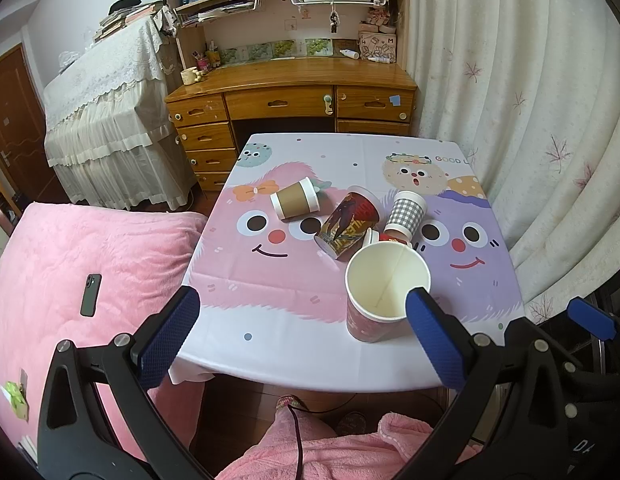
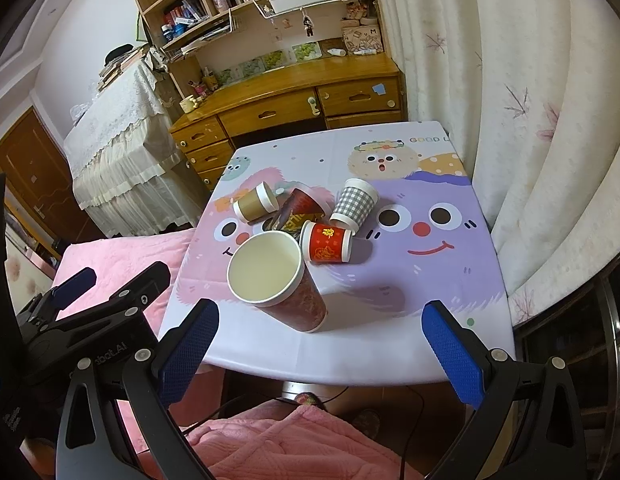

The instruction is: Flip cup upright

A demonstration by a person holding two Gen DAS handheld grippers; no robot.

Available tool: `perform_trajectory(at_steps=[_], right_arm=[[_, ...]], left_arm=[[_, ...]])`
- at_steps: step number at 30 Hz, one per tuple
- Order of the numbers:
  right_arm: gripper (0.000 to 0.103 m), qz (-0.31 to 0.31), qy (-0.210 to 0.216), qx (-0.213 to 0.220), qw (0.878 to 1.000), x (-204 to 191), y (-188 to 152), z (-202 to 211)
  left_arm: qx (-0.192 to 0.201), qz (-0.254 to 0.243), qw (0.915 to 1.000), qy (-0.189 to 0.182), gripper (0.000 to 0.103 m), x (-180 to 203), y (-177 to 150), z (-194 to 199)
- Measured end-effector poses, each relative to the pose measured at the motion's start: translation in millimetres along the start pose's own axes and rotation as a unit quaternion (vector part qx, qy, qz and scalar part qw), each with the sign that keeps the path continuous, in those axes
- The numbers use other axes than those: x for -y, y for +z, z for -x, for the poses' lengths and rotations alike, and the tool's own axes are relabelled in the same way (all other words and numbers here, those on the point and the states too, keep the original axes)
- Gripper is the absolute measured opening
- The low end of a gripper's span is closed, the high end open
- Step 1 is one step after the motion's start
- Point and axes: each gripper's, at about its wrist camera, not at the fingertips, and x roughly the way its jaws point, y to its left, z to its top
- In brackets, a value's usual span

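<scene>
A dark red paper cup (image 1: 384, 292) stands upright near the table's front edge, its white inside showing; it also shows in the right wrist view (image 2: 276, 280). Behind it lie a brown cup (image 1: 295, 200) on its side, a comic-print cup (image 1: 348, 222) on its side, a grey checked cup (image 1: 406, 212) and a small red cup (image 2: 326, 242) on its side. My left gripper (image 1: 304, 332) is open, held in front of the table, its right finger just before the upright cup. My right gripper (image 2: 320, 340) is open and empty at the front edge.
The small table (image 1: 270, 344) has a cartoon tablecloth. A pink bed (image 1: 70, 272) with a phone (image 1: 90, 295) lies to the left. A wooden desk (image 1: 290, 92) stands behind, curtains (image 1: 530, 120) to the right. Pink-clad legs (image 1: 330, 452) are below.
</scene>
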Motion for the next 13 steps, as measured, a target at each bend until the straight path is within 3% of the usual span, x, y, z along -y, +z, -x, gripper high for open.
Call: perform_trajectory(at_steps=[13], right_arm=[[0.102,-0.002,0.0,-0.002,1.0,2.3,-1.1,0.1]], left_arm=[[-0.003,-0.001,1.0,-0.001,0.102,1.2,-1.1,-1.2]])
